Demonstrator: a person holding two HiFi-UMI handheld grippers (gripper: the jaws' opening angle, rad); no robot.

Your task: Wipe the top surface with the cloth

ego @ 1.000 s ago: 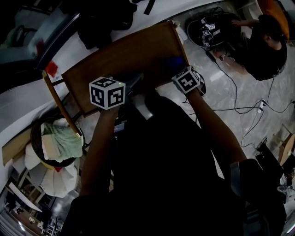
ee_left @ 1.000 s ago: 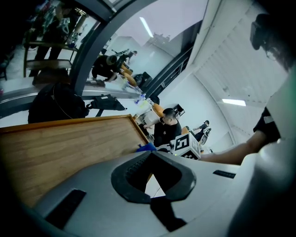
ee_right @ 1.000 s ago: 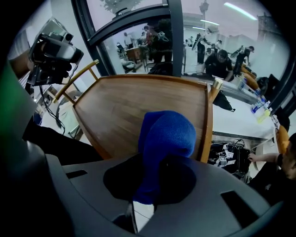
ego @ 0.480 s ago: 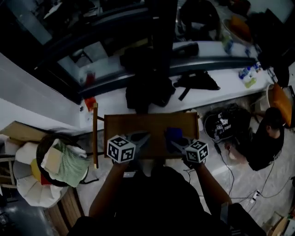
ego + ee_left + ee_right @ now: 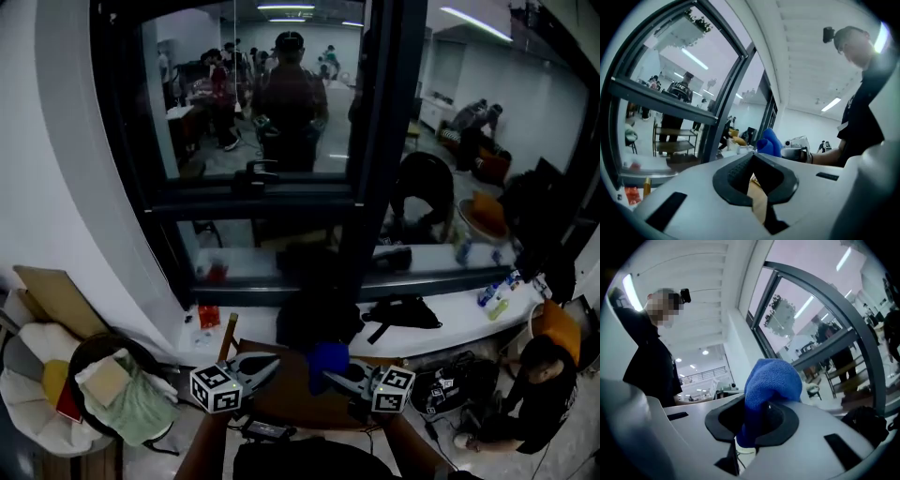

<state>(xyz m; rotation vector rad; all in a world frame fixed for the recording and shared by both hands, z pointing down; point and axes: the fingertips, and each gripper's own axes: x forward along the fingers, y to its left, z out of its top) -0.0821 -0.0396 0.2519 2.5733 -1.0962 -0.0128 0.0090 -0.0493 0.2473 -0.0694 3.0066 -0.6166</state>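
Left gripper (image 5: 267, 366) (image 5: 752, 161): You held it over the near left part of the wooden table top (image 5: 291, 398). Its jaws met at the tips, with nothing between them.
Right gripper (image 5: 342, 380) (image 5: 754, 416): You held it at the near right of the same top. Its jaws were clamped on the blue cloth (image 5: 328, 359) (image 5: 771, 380).
Cloth: 1 bunched wad stood out beyond the right jaws, between the 2 grippers and over the far part of the top. Contact with the wood could not be told.
Table top: Brown wood, directly in front of you, with both grippers above it.
Basket (image 5: 94, 347): It stood on the floor to the left of the table and held green fabric (image 5: 141, 403).
Seated person (image 5: 539, 384): Low on the floor at the right, beside the table.
Counter (image 5: 450, 323): A white ledge behind the table carried black bags (image 5: 398, 312), with small bottles (image 5: 497, 298) toward its right end.
Window frame (image 5: 370, 187): Dark uprights and glass rose above the counter. 1 standing person (image 5: 291, 103) showed beyond the glass.
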